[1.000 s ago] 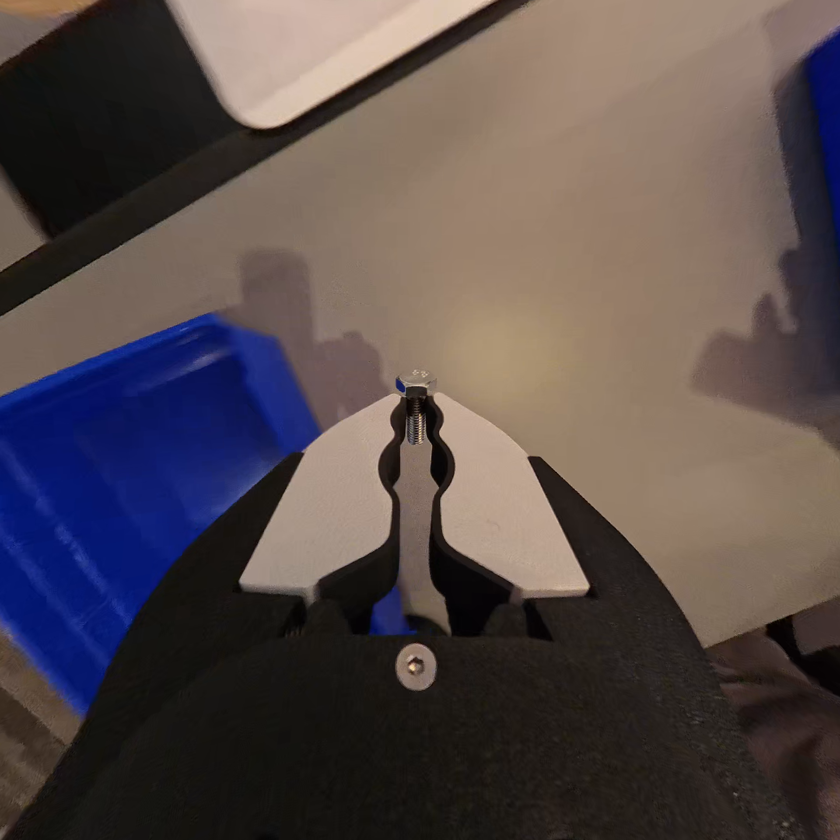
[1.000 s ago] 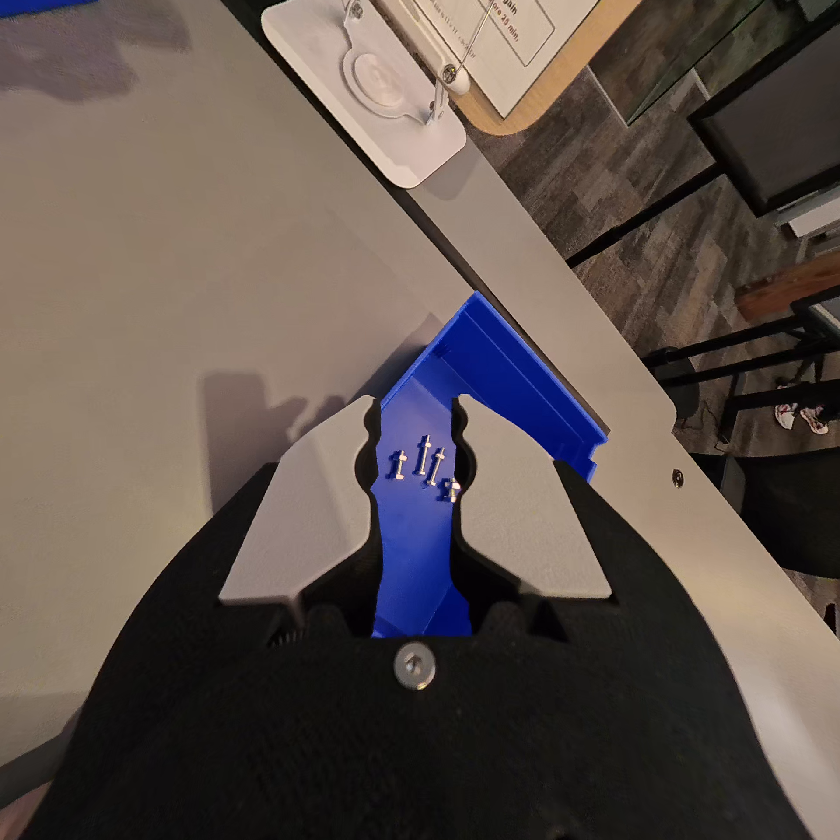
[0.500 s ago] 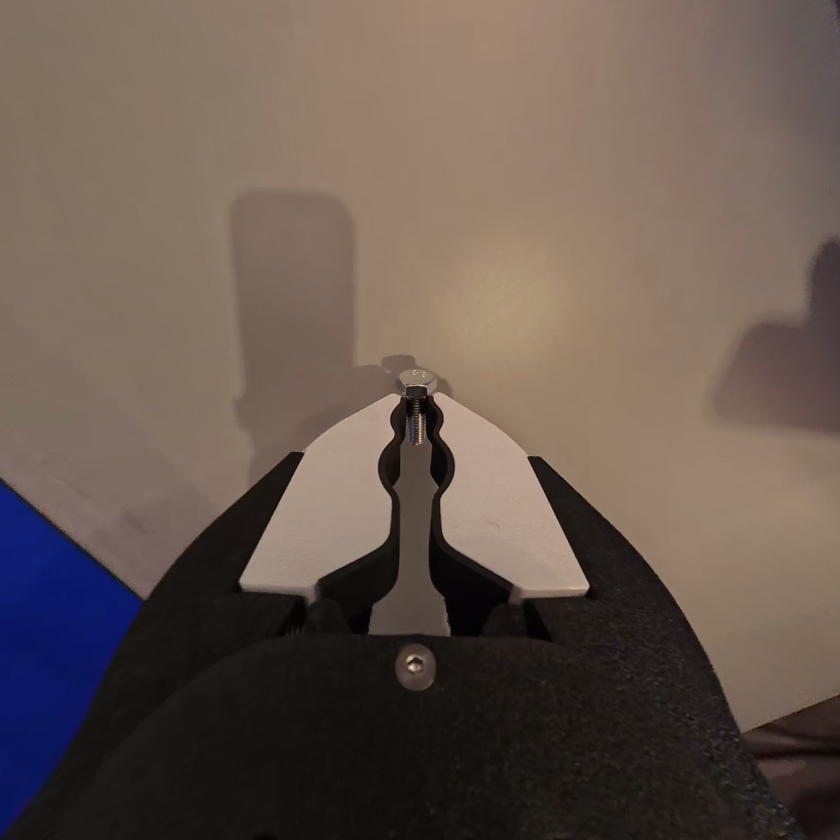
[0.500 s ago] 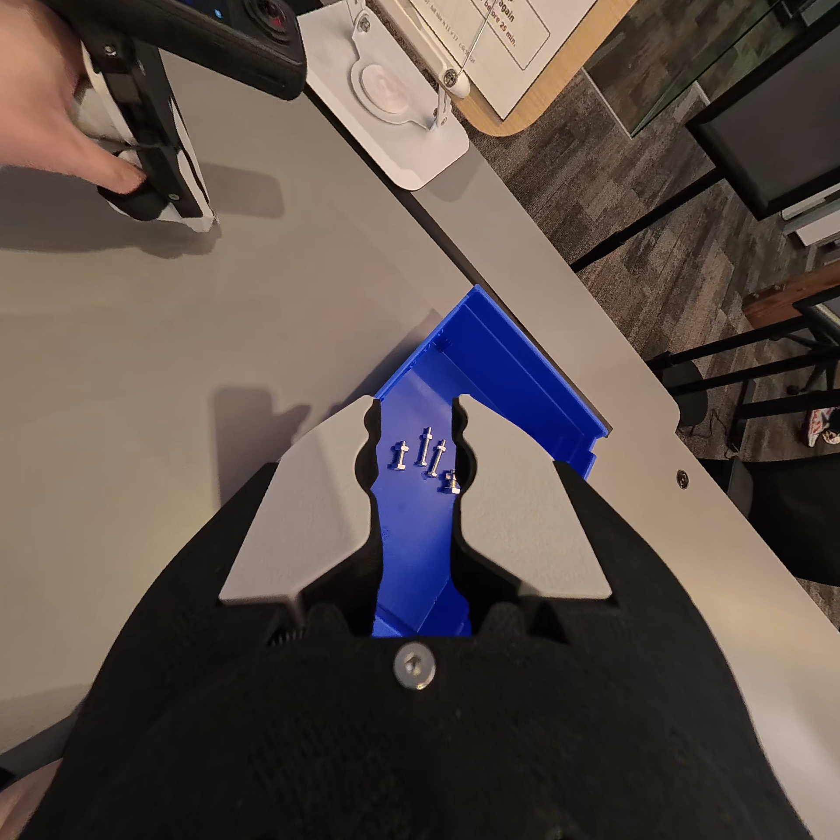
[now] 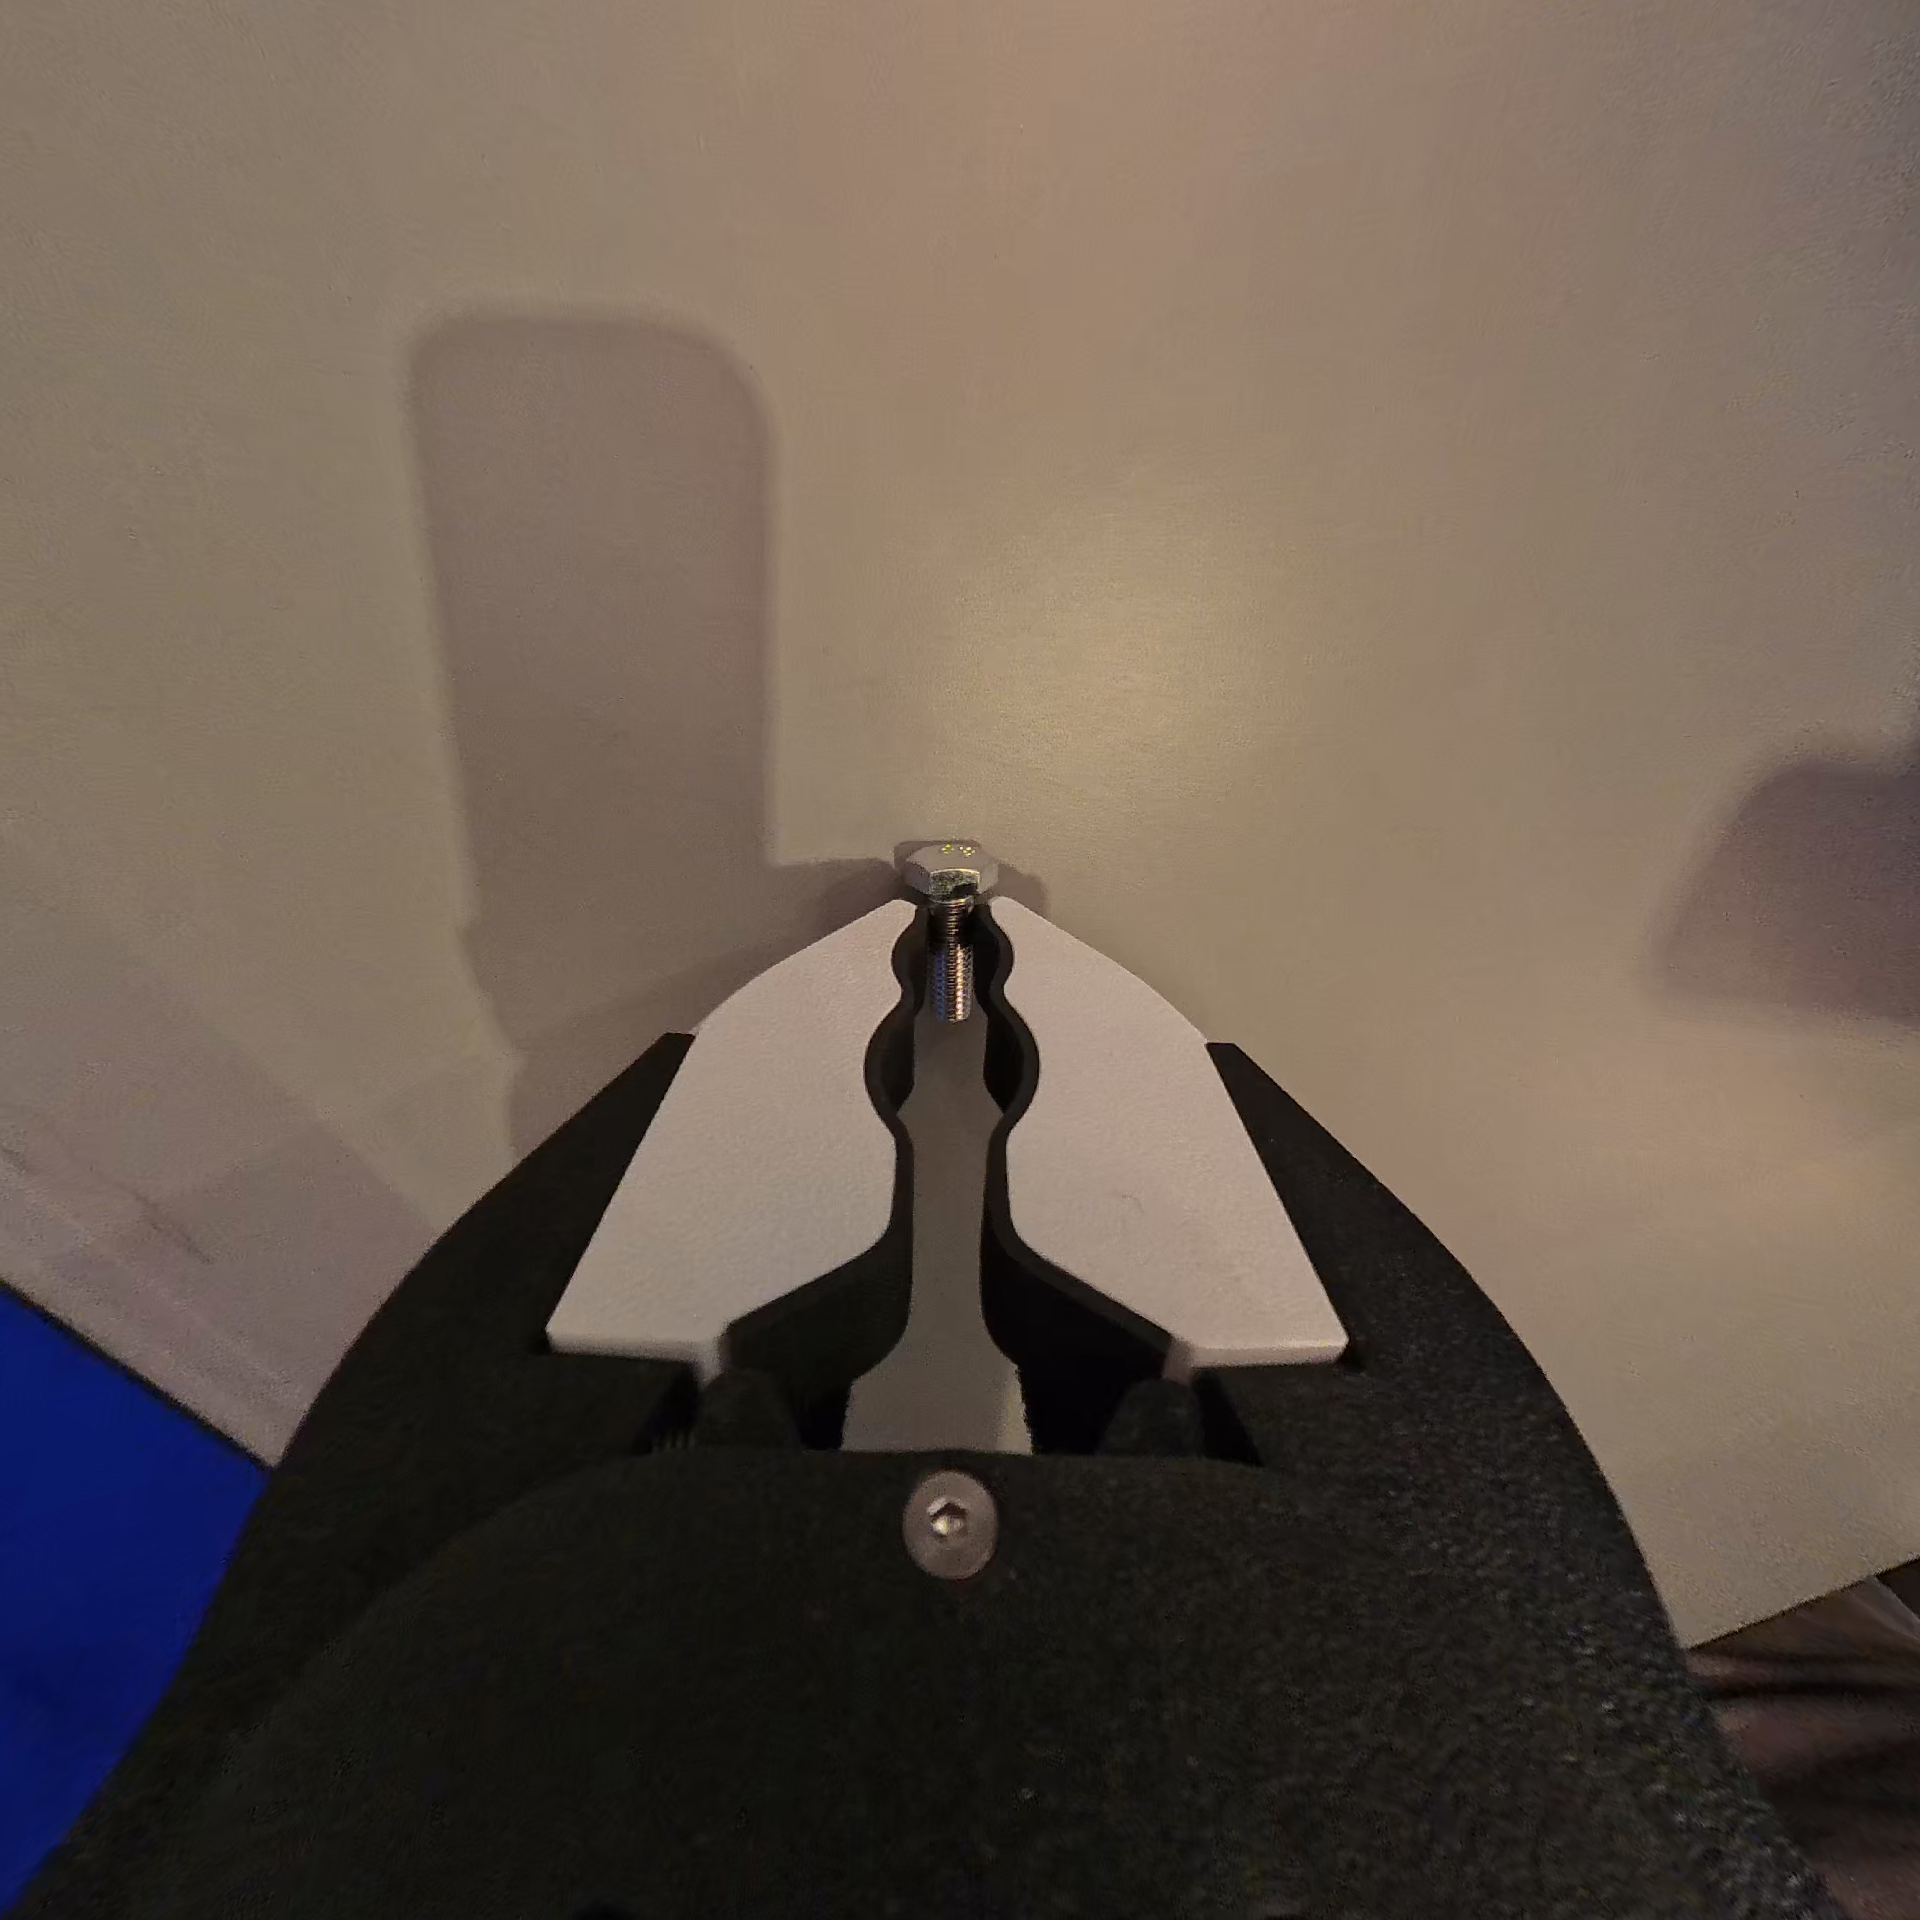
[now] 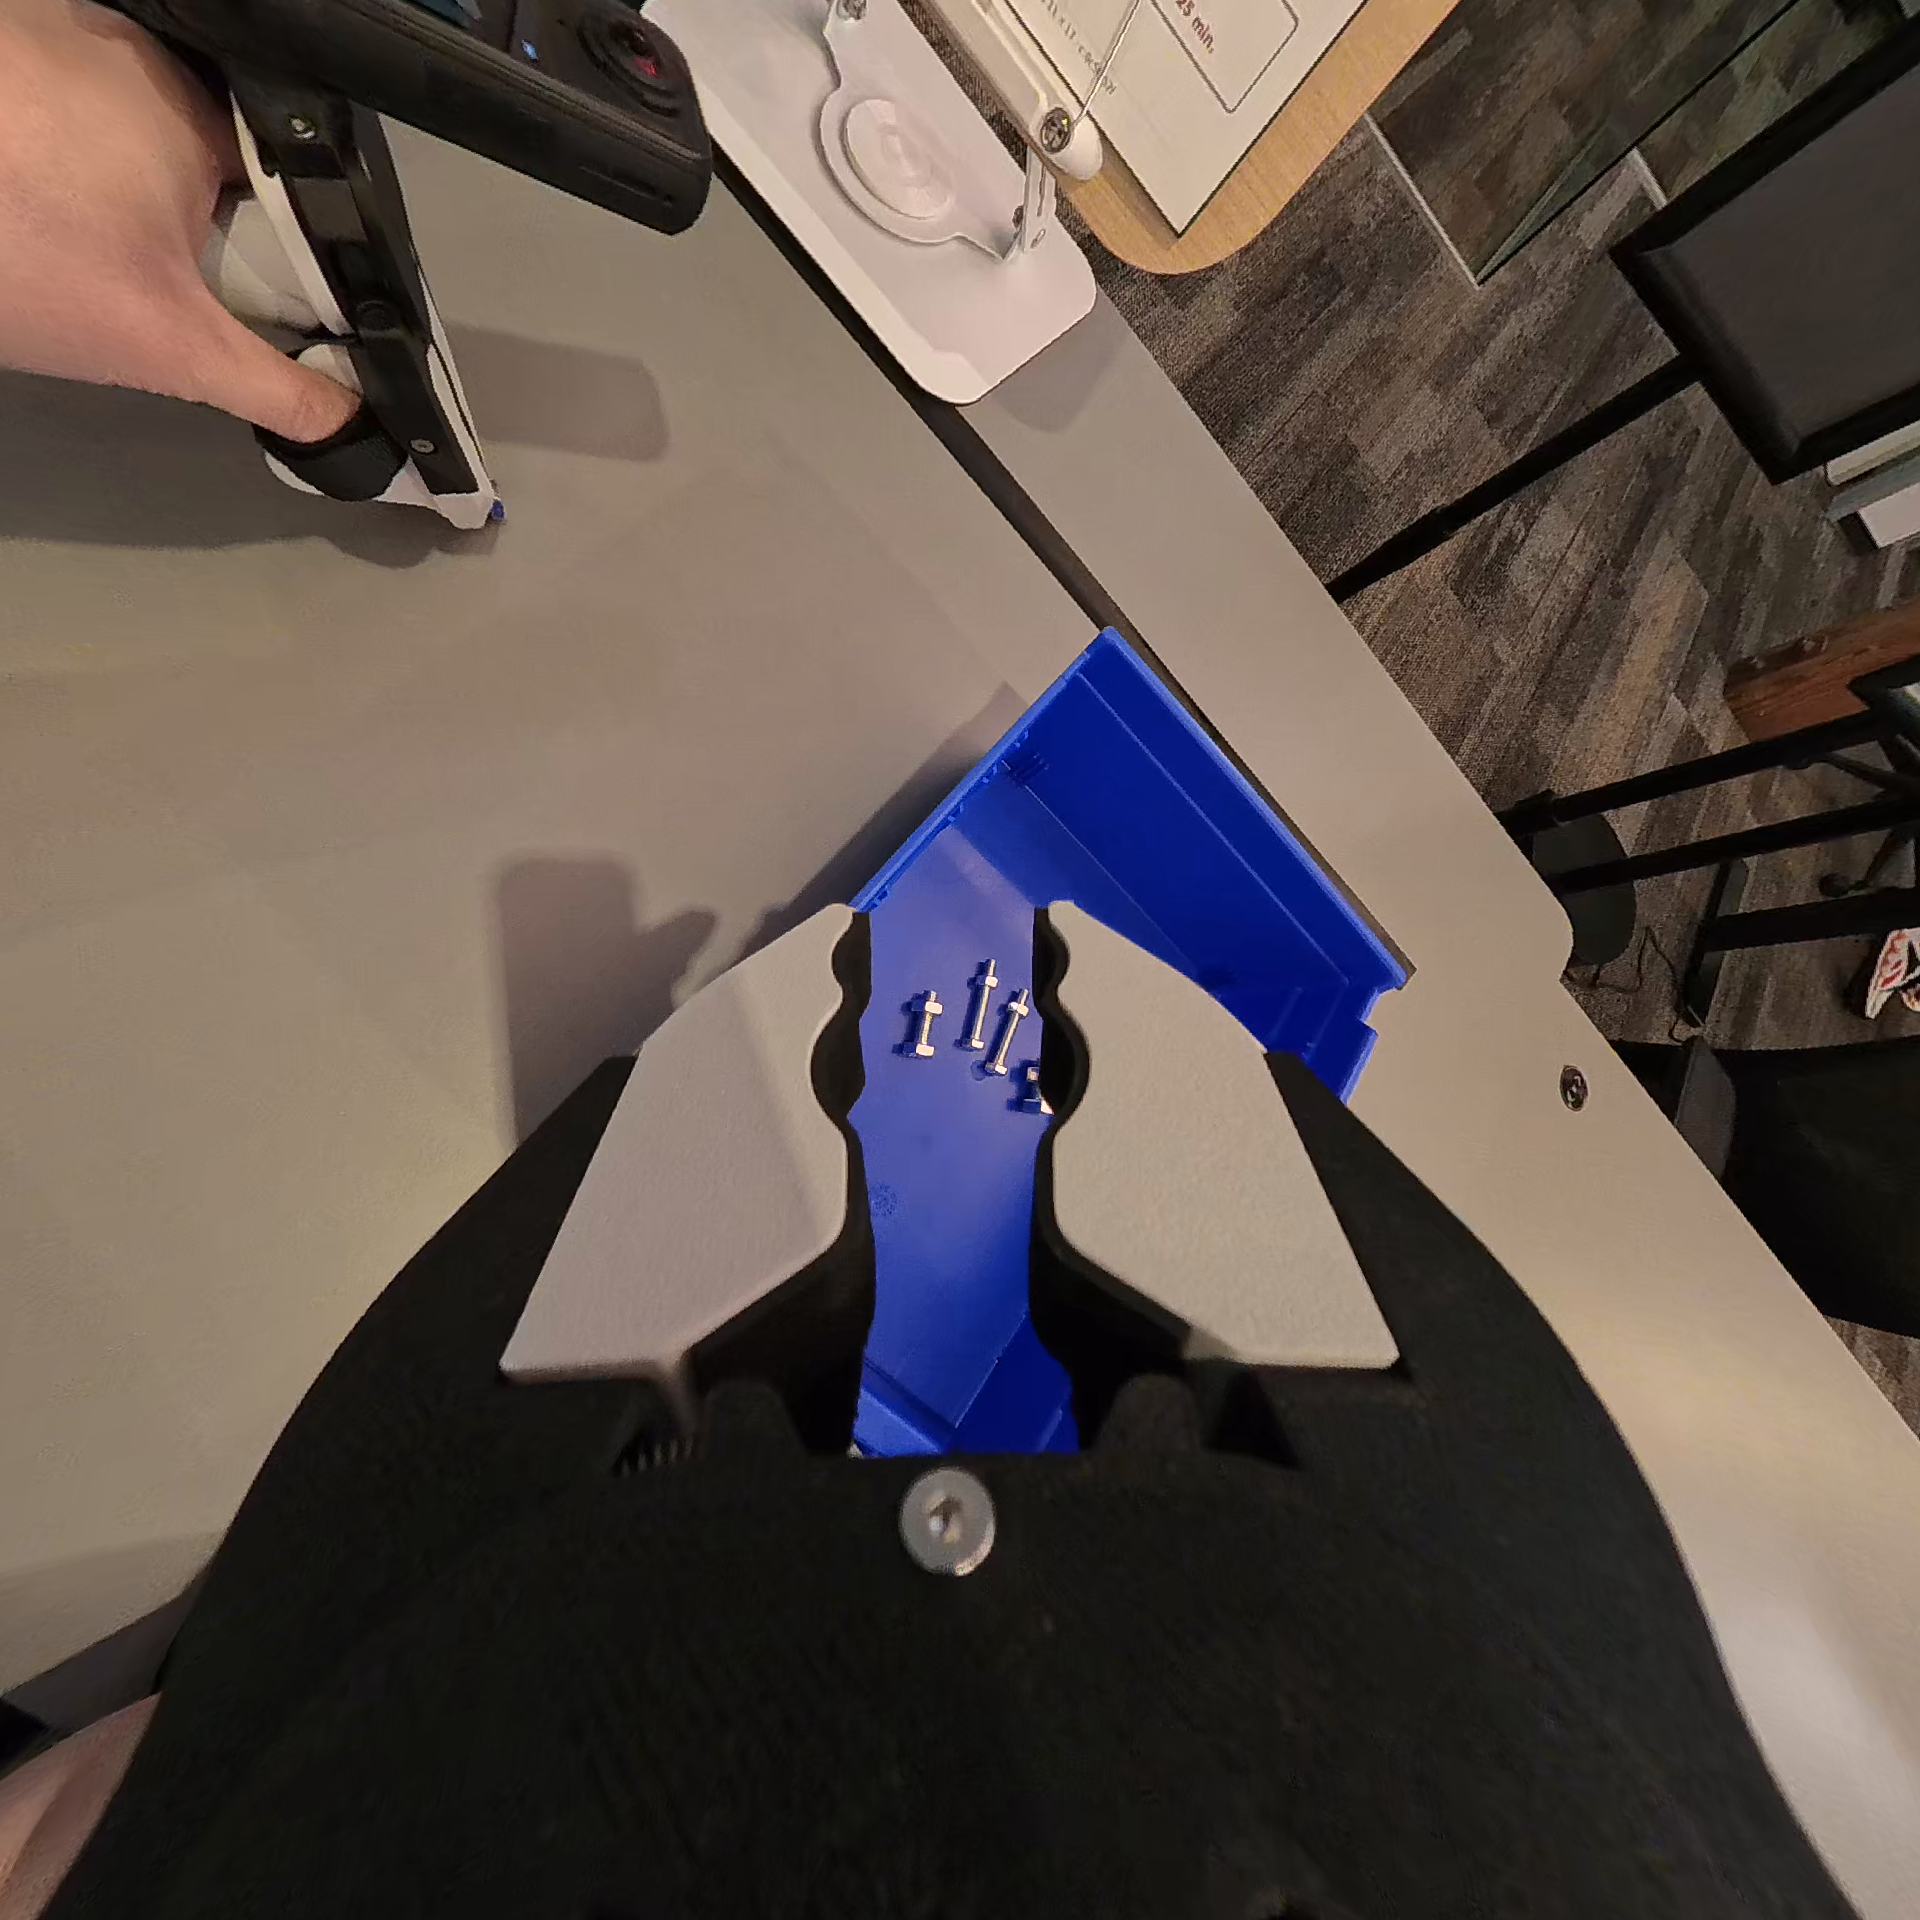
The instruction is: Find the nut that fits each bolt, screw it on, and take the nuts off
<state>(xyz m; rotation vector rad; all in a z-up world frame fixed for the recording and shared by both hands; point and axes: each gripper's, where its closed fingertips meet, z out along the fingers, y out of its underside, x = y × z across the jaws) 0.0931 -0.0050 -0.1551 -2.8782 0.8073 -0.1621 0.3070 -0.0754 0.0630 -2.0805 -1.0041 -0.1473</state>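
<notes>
My left gripper [image 5: 948,912] is shut on a small silver hex bolt [image 5: 948,940]. Its head points away and sits at or just above the grey table [image 5: 1247,416]; the thread lies between the fingers. My right gripper [image 6: 943,920] is open and empty above a blue bin [image 6: 1122,831]. Several bolts with nuts on them [image 6: 971,1023] lie on the bin floor, seen between the fingers. The left gripper [image 6: 416,416], held by a hand, also shows at the top left of the right wrist view, low over the table.
Another blue bin [image 5: 94,1558] shows at the lower left of the left wrist view. A white stand base [image 6: 914,208] sits at the table's far edge. The table edge [image 6: 1455,862] runs right of the bin, with floor and chair legs beyond. About 30 centimeters separates my left fingertips from my right.
My left gripper has moved right and down toward the table with the bolt, leaving its blue bin behind. It has come into the right wrist view. My right gripper has barely moved.
</notes>
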